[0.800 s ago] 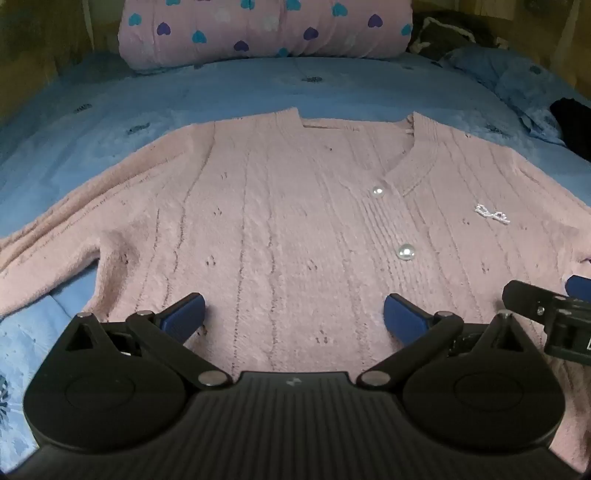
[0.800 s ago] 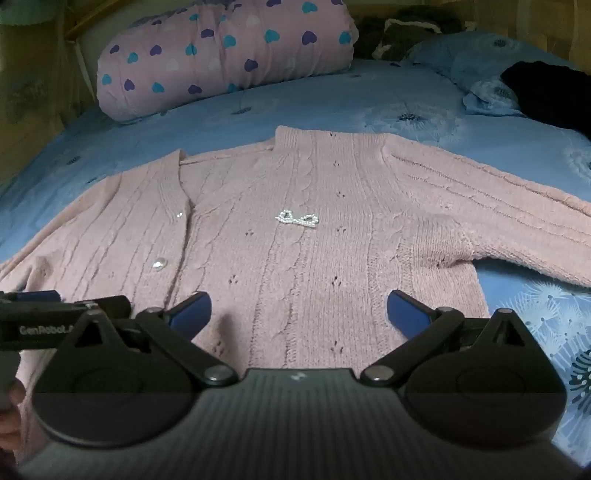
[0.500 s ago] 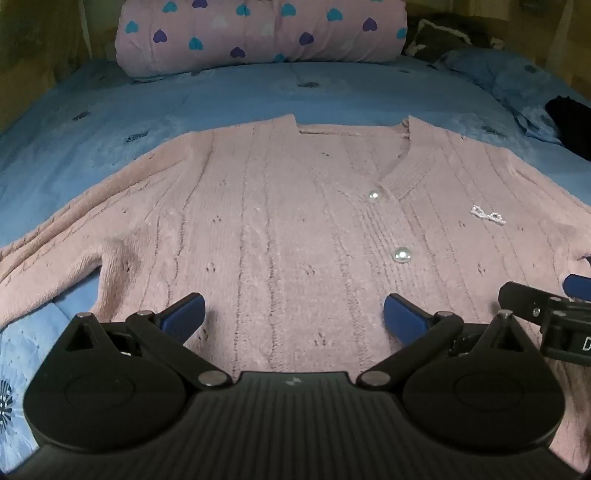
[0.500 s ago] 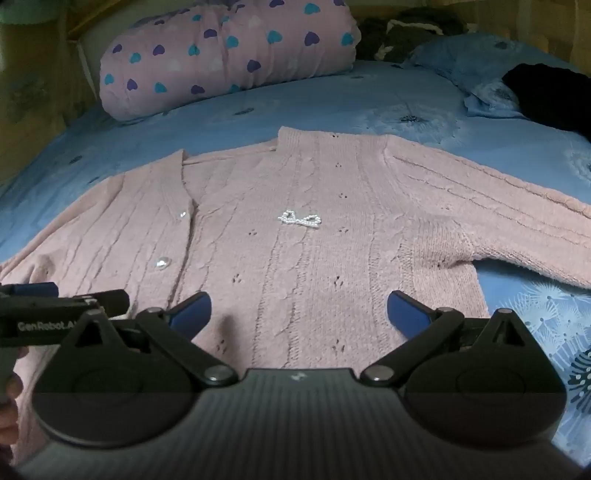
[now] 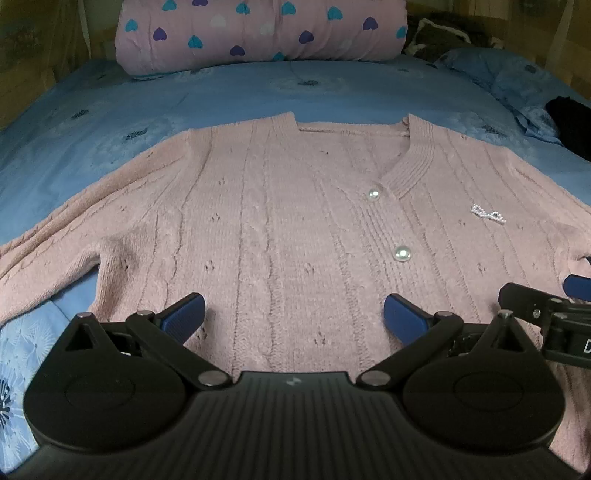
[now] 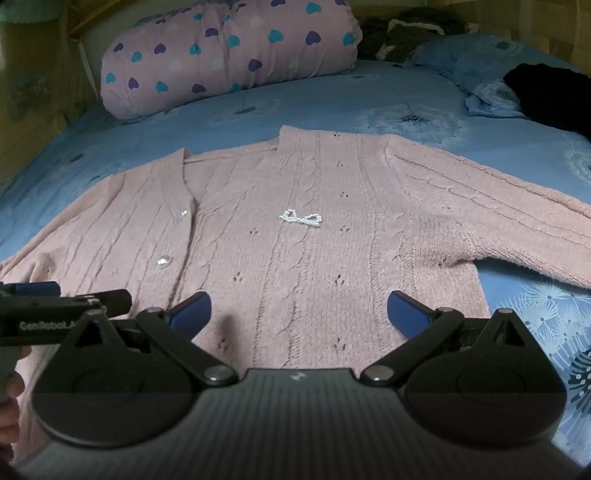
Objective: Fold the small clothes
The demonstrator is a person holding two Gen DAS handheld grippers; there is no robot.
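Observation:
A pink knitted cardigan (image 5: 280, 229) lies flat and face up on the blue bed sheet (image 5: 229, 92), sleeves spread to both sides. It has pearl buttons and a small pearl bow (image 6: 301, 218). It also shows in the right wrist view (image 6: 332, 240). My left gripper (image 5: 293, 314) is open and empty, just above the cardigan's lower left half. My right gripper (image 6: 299, 310) is open and empty, above its lower right half. Each gripper shows at the edge of the other's view.
A pink rolled quilt with hearts (image 5: 258, 33) lies along the head of the bed. A blue pillow (image 6: 480, 70) and dark clothes (image 6: 550, 96) lie at the far right. Wooden walls close in on the sides.
Both grippers have drawn back slightly and risen a little over the cardigan's hem. Both stay open. The cardigan has not moved.

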